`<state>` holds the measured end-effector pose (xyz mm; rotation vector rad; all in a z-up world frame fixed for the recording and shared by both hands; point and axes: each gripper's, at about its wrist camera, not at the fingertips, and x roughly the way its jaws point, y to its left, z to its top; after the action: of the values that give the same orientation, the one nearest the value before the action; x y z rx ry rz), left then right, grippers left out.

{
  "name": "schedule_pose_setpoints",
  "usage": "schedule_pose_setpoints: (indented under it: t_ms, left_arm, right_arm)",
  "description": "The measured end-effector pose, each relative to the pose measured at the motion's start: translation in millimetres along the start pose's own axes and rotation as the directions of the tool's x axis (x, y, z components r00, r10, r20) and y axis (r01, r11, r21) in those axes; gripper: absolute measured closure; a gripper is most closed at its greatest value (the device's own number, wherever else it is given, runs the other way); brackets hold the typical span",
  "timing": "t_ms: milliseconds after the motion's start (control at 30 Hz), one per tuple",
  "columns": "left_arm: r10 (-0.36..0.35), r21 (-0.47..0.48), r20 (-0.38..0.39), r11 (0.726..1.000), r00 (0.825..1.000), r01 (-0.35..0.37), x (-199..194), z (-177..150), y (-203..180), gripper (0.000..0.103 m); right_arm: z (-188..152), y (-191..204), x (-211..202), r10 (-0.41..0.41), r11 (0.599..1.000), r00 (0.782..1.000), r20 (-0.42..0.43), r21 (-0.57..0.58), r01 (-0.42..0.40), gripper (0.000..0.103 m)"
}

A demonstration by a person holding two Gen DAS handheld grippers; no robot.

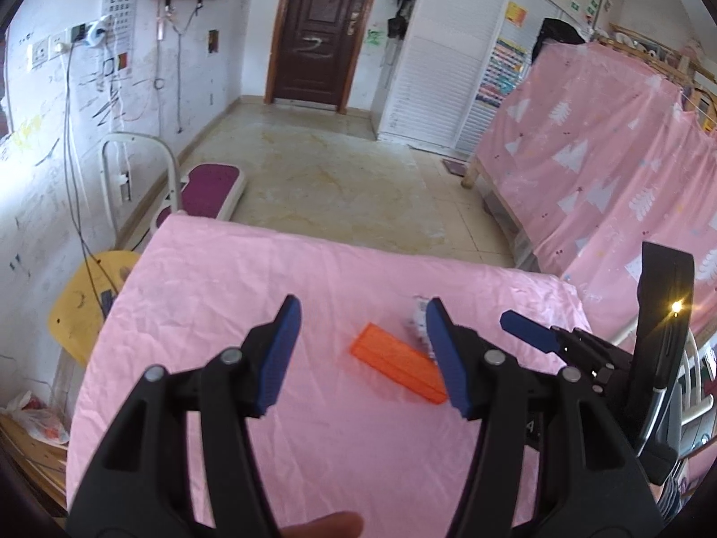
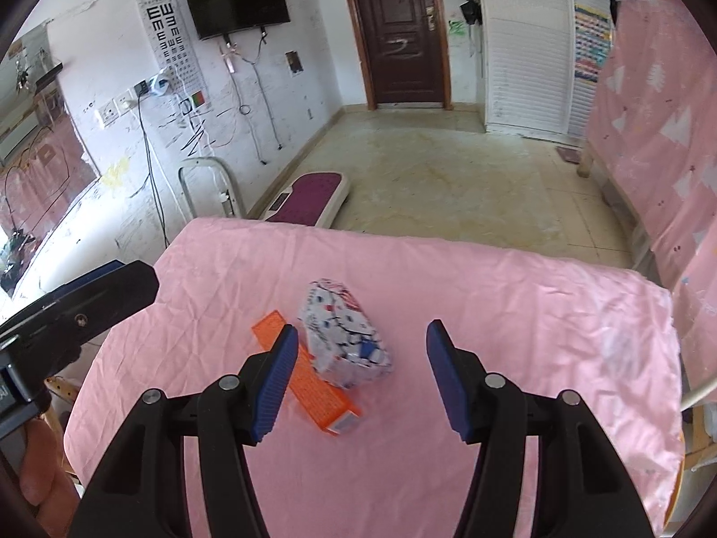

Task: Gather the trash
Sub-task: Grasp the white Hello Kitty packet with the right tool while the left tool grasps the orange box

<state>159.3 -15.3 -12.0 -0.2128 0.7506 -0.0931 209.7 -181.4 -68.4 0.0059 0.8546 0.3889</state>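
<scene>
An orange box [image 1: 396, 362] [image 2: 309, 381] lies flat on a pink cloth-covered table [image 1: 224, 296] [image 2: 515, 305]. A crumpled white wrapper with red and blue print [image 2: 345, 336] rests against the box's far side; in the left wrist view only a sliver of that wrapper [image 1: 417, 323] shows behind a blue pad. My left gripper [image 1: 363, 358] hovers open over the table, the box lying between its fingers and below them. My right gripper [image 2: 360, 374] is open too, above the wrapper and box, holding nothing. The right gripper's body [image 1: 582, 349] appears at the right of the left wrist view.
A yellow stool [image 1: 85, 309] stands left of the table. Beyond the table lie tiled floor [image 2: 448, 170], a purple-topped scale [image 2: 313, 197], a white frame [image 1: 134, 170] and a brown door [image 1: 318, 27]. A pink patterned curtain [image 1: 605, 157] hangs at the right.
</scene>
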Motion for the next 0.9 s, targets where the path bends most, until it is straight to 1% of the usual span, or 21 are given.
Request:
schedule_pose_setpoints:
  t_ms: [167,300,333,367,400,467,533,633,733,833,900]
  left_arm:
    - [0.022,-0.020,-0.024,1.000,0.999,-0.023,11.6,1.0,8.0,0.047]
    - [0.017,-0.030,-0.037,0.999,0.999,-0.018,19.2,1.9,11.8,0.047]
    - [0.013,-0.031,-0.042,0.999,0.999,-0.014,21.2,2.1,12.2,0.046]
    - [0.009,-0.032,-0.045,0.999,0.999,-0.011,22.6,2.3,12.2,0.040]
    - [0.006,-0.034,-0.048,0.999,0.999,-0.008,24.1,2.2,12.0,0.038]
    - [0.008,-0.032,-0.053,0.999,0.999,-0.010,27.1,2.3,11.2,0.036]
    - [0.010,-0.028,-0.065,1.000,0.998,-0.012,31.1,2.5,9.3,0.036]
    - [0.013,-0.027,-0.079,1.000,0.997,-0.016,36.2,4.0,7.2,0.035]
    - [0.016,-0.020,-0.096,1.000,0.995,-0.019,41.0,2.9,4.4,0.035]
    - [0.027,-0.005,-0.119,1.000,0.992,-0.028,47.1,-0.2,-3.3,0.034]
    - [0.049,0.015,-0.143,0.999,0.989,-0.048,53.1,-2.6,-11.2,0.034]
  right_arm:
    - [2.0,8.5,17.0,0.017,1.000,0.999,-0.031,-0.018,-0.018,0.053]
    - [4.7,9.5,28.8,0.032,0.999,0.998,-0.052,-0.011,-0.032,0.054]
    - [4.6,8.4,30.3,0.032,0.999,0.998,-0.055,-0.010,-0.033,0.054]
    - [4.9,7.8,33.0,0.031,0.999,0.998,-0.058,-0.008,-0.031,0.054]
    - [4.8,6.2,34.3,0.029,1.000,0.998,-0.061,-0.005,-0.029,0.054]
    - [5.4,3.9,37.5,0.027,1.000,0.997,-0.066,0.002,-0.027,0.058]
    - [4.6,1.2,40.4,0.025,1.000,0.997,-0.075,0.006,-0.025,0.074]
    - [4.9,-1.4,43.2,0.016,1.000,0.997,-0.078,0.009,-0.015,0.082]
    - [3.4,-8.1,39.0,0.009,1.000,0.998,-0.065,0.026,-0.008,0.085]
    - [3.1,-20.4,29.7,0.008,0.998,0.999,-0.038,0.065,-0.006,0.085]
    - [2.9,-29.7,20.5,0.003,0.996,1.000,-0.013,0.088,-0.002,0.085]
